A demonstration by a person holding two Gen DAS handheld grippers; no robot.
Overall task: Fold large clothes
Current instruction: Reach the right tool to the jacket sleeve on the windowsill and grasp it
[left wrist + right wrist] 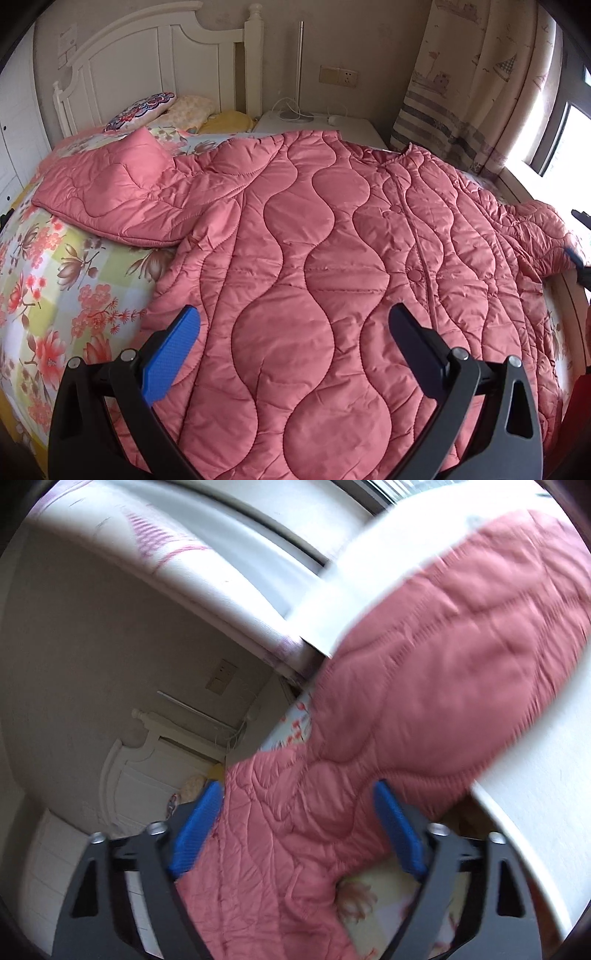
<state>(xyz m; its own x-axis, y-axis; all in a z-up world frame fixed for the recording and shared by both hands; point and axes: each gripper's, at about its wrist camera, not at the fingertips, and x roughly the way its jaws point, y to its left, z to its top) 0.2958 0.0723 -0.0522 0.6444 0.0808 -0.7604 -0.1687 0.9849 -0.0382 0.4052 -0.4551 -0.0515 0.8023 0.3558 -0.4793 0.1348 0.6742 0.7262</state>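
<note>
A pink quilted coat lies spread front-up across the bed's floral sheet. Its left sleeve is bent across the sheet towards the pillows. My left gripper hovers open just above the coat's lower body, with nothing between its blue pads. The other sleeve stretches off the bed's window side. My right gripper straddles that sleeve near the armpit. Its blue pads stand on either side of the fabric without visibly pinching it. The right wrist view is blurred.
A white headboard and pillows are at the far end. A white nightstand with a lamp base stands beside the bed. A patterned curtain and a bright window sill run along the right side, close to the sleeve.
</note>
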